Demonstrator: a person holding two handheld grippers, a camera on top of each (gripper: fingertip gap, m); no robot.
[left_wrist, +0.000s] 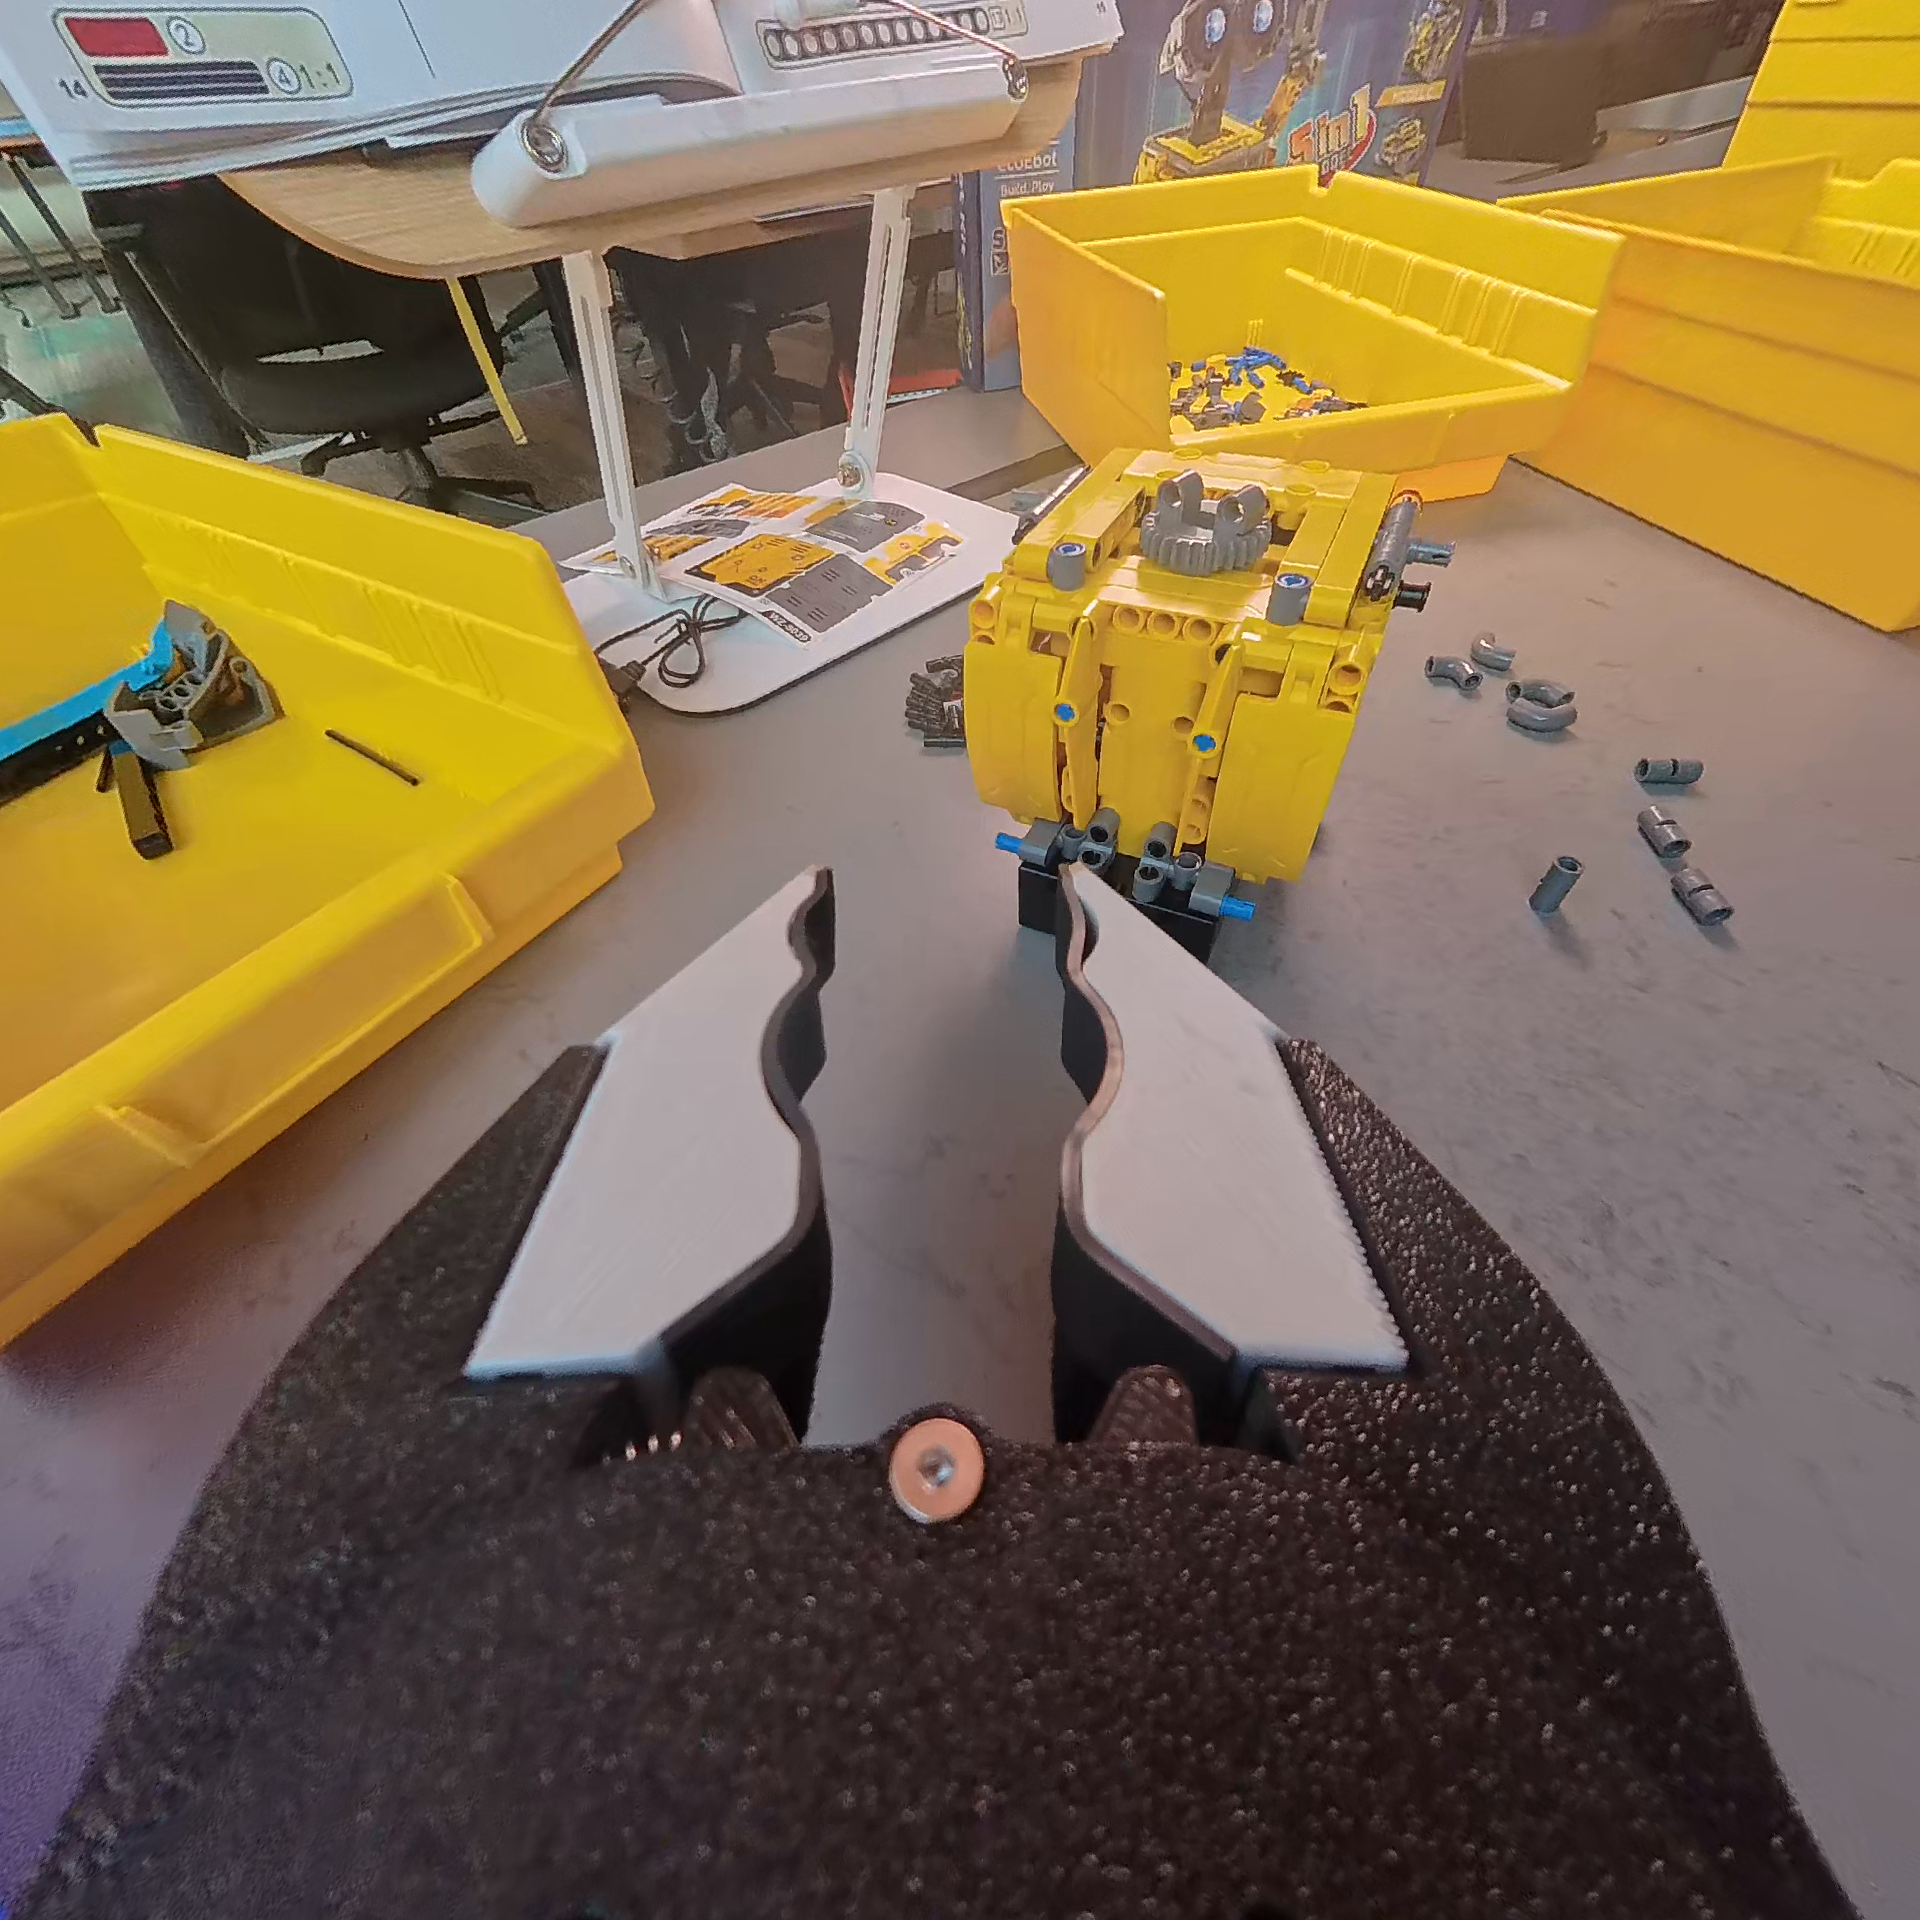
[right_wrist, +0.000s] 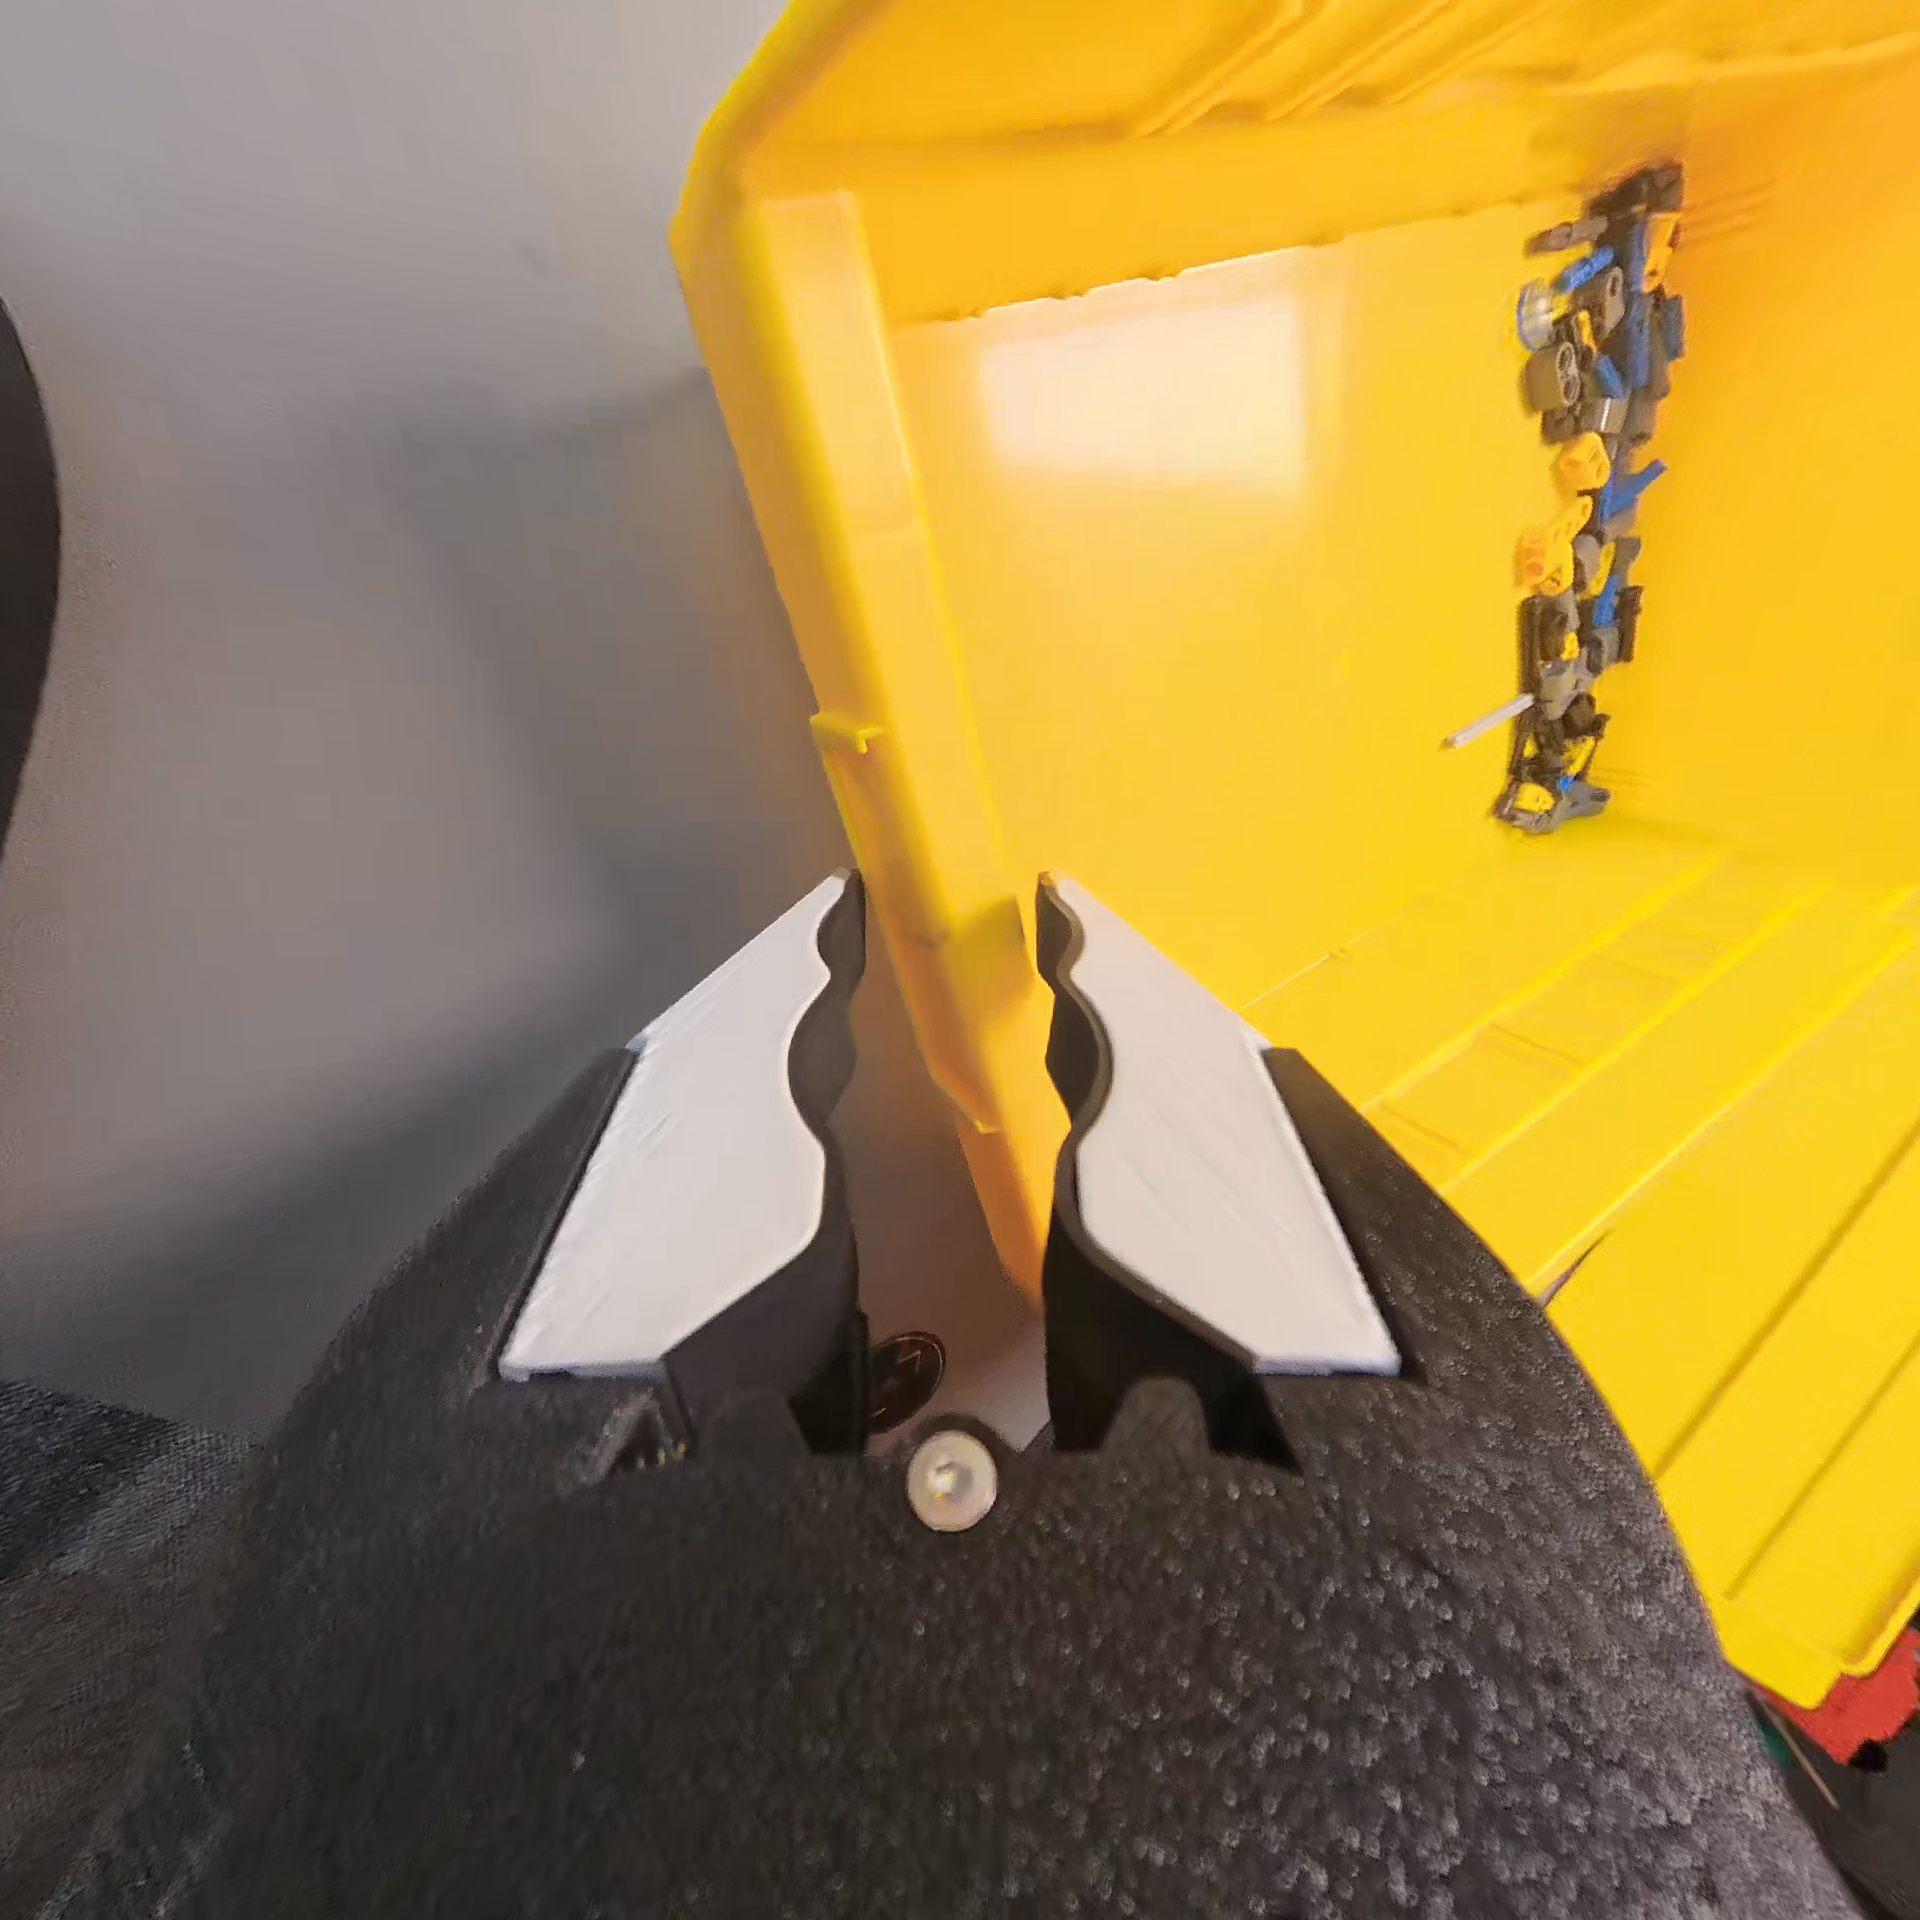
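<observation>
Left gripper (left_wrist: 945, 894) gaped empty before yellow brick model (left_wrist: 1174, 675); right gripper (right_wrist: 951, 899) straddled yellow bin's wall (right_wrist: 894, 665), unclenched.
Risk: closing and lifting could tip bin, spilling small parts (right_wrist: 1590, 499).

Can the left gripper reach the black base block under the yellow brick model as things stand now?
Probably yes. The left gripper is open, its right fingertip already beside the black base block of the yellow brick model, with only bare table between them.
</observation>
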